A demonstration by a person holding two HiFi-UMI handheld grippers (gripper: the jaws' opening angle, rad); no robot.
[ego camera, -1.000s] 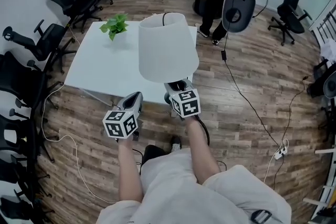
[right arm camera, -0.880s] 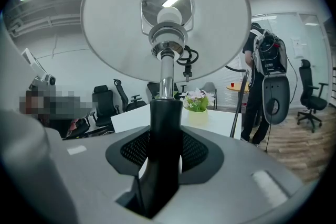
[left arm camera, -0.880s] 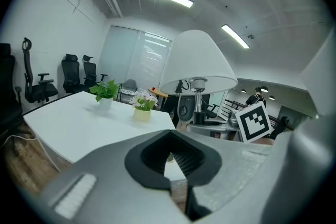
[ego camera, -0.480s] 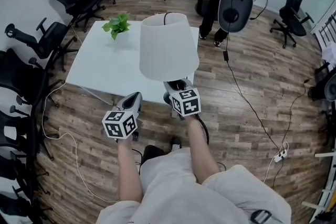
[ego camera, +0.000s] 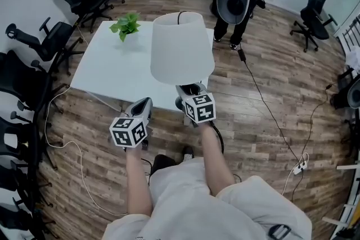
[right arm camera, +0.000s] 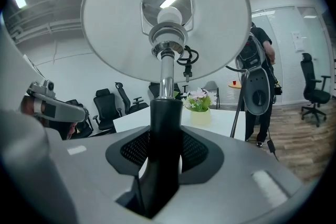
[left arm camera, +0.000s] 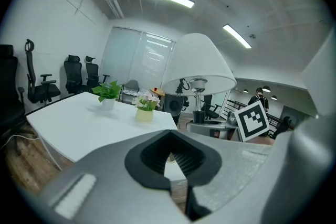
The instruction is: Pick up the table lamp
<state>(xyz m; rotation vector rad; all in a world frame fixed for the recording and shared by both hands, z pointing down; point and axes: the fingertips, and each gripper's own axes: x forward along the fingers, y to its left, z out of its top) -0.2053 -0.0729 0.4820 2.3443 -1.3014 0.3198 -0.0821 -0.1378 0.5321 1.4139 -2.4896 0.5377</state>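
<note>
Beneath table lamp — right tool half-hidden

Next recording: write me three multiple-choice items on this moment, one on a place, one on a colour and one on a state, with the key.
1. Where does the green potted plant stand?
A. on the white table
B. on the floor
C. on an office chair

2. What colour is the lampshade?
A. black
B. white
C. red

3. What state is the right gripper in?
A. open and empty
B. shut on the lamp stem
C. shut on the plant

Key:
1 A: the head view shows the plant on the table top, near a far corner.
2 B: the shade is white in every view.
3 B: the right gripper view shows the jaws closed against the stem's dark lower part, with the shade above them.
</note>
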